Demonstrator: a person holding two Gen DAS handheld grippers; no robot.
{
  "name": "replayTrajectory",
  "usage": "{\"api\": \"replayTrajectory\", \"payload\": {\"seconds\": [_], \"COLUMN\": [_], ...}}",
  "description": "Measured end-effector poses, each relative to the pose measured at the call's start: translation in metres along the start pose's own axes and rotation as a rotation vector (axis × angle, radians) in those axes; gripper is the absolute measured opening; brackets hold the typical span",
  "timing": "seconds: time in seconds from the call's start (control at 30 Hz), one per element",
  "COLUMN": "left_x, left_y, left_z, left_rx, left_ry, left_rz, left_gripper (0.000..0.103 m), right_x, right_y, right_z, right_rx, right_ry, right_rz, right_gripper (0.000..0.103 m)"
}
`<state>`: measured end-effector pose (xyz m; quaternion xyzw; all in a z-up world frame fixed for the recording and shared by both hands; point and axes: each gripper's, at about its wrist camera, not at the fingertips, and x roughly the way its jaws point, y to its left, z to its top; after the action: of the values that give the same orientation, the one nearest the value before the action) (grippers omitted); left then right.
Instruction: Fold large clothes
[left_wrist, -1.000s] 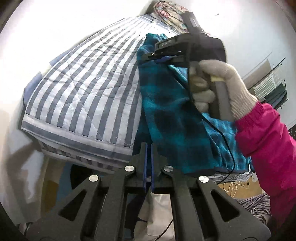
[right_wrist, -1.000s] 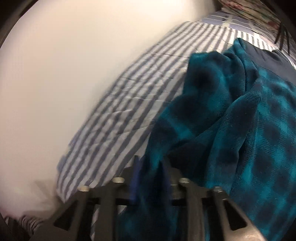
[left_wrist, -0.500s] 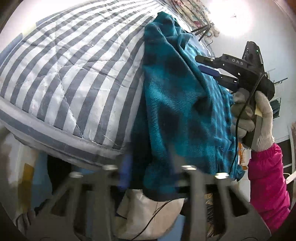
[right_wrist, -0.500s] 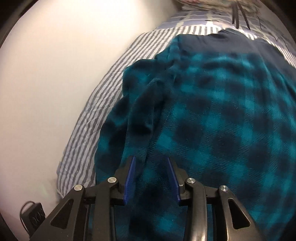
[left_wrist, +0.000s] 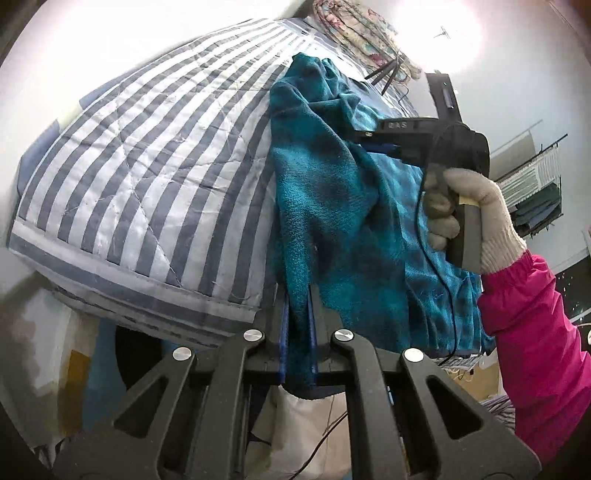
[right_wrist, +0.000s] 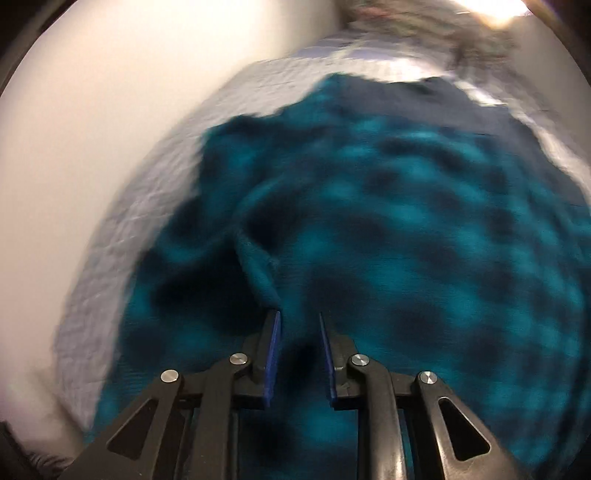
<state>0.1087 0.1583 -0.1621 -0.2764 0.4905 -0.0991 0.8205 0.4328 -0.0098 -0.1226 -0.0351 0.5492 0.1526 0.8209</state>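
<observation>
The teal checked fleece garment (left_wrist: 332, 206) lies on a bed, over its striped quilt (left_wrist: 147, 166), one edge hanging off the near side. Only the left wrist view shows the left tool (left_wrist: 298, 317) pinched tight on that hanging edge, jaws just closing, and a gloved right hand (left_wrist: 469, 218) in a pink sleeve (left_wrist: 535, 332). The blurred right wrist view shows the right tool (right_wrist: 297, 328) closing, jaws apart above the fleece, a ridge near its left pad.
</observation>
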Motion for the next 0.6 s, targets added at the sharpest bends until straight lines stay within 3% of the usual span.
{"api": "replayTrajectory", "payload": {"seconds": [0.07, 0.17, 0.27, 0.33, 0.4, 0.47, 0.53, 0.6], "left_x": [0.001, 0.000, -0.004, -0.007, -0.009, -0.011, -0.012, -0.013], "left_y": [0.000, 0.001, -0.002, -0.003, -0.001, -0.001, -0.001, -0.001], "left_z": [0.000, 0.000, -0.001, -0.002, -0.002, -0.003, -0.004, -0.005], "left_rx": [0.002, -0.007, 0.000, 0.002, -0.001, -0.001, 0.002, 0.009], "left_ry": [0.004, -0.002, -0.011, -0.011, -0.013, -0.017, -0.020, -0.023], "left_rz": [-0.001, -0.015, -0.017, -0.022, -0.027, -0.022, -0.018, -0.012], "left_gripper": [0.006, 0.006, 0.006, 0.006, 0.006, 0.006, 0.006, 0.005], "right_x": [-0.009, -0.025, -0.025, -0.016, -0.006, 0.010, 0.025, 0.045], "right_y": [-0.011, -0.013, 0.011, 0.034, 0.046, 0.046, 0.018, -0.010], "right_z": [0.003, 0.011, 0.023, 0.030, 0.034, 0.042, 0.047, 0.050], "right_rx": [0.037, 0.076, 0.023, -0.037, -0.082, -0.082, 0.040, 0.177], "right_ry": [-0.033, -0.115, -0.140, -0.127, -0.107, -0.100, -0.084, -0.032], "right_rz": [0.007, 0.143, 0.307, 0.358, 0.352, 0.265, 0.205, 0.205], "right_gripper": [0.022, 0.024, 0.024, 0.024, 0.024, 0.024, 0.023, 0.023]}}
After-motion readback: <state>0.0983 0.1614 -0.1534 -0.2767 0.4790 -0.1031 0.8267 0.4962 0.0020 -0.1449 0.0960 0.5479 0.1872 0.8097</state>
